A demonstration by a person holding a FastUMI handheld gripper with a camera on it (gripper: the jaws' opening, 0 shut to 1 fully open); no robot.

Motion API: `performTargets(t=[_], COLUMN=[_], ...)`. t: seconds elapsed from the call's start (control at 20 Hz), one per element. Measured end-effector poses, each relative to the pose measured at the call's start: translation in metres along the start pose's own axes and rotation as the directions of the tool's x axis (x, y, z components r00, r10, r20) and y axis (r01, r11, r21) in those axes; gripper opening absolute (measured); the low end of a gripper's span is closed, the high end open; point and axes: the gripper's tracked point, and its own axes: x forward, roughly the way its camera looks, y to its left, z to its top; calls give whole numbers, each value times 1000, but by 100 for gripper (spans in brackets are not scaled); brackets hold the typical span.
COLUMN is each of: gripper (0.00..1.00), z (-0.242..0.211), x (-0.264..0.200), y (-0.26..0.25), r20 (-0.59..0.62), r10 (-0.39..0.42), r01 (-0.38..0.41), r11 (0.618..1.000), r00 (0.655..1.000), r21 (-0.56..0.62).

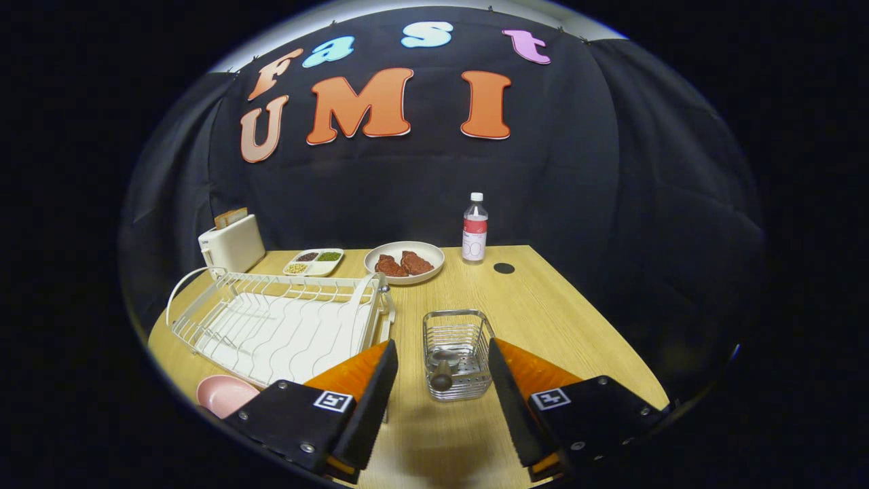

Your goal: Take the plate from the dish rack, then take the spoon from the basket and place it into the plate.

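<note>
Spoon (442, 370) in basket (456, 333) between spread hand-held gripper (442, 380) fingers

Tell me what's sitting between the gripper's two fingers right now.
In the gripper view, the wire basket with the spoon inside stands between the open gripper fingers, on the table.

My one view rides on gripper (442, 380), looks forward along both fingers, angled down over wooden table (543, 312). Fingers spread wide, nothing between pads. Camera sits close: wire basket (456, 363) at 12 o'clock, just ahead of fingertips. Dish rack (278, 319) at 10 o'clock, near. Bottle (474, 227) at 12, far edge, by booth wall.
</note>
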Motion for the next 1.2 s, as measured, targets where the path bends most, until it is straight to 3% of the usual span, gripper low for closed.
performTargets(t=[0.45,0.75,1.2], gripper=[16,7,7], z=[-9,13,44], x=[16,4,-45], y=[0,-2,-4], r20=[-22,34,101], r10=[4,-5,-53], r01=[-4,5,56], r11=[1000,1000,998], r00=[1000,999,993], r21=[2,8,-19])
